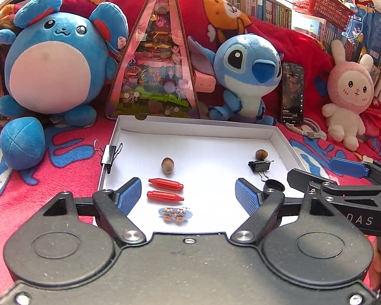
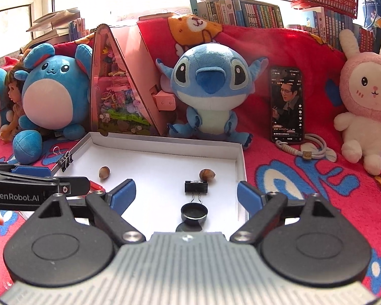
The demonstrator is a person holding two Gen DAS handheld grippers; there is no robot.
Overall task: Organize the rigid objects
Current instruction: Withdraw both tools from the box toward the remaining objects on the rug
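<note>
Both my claws hover released over the white tray [image 1: 279, 137].
My left claw [image 1: 188, 193] levels above its red tubes [image 1: 165, 184]; my right claw [image 2: 186, 193] above its black cap [image 2: 194, 211].

Bare white floor across the upper middle of the shallow box [image 1: 279, 137], hemmed by a rim-clipped binder clip [image 1: 110, 153] at left, plush toys [image 1: 243, 76] crowding the top of frame.

left gripper [image 1: 188, 193] spread wide, right gripper [image 2: 186, 194] likewise, seemingly level
</note>
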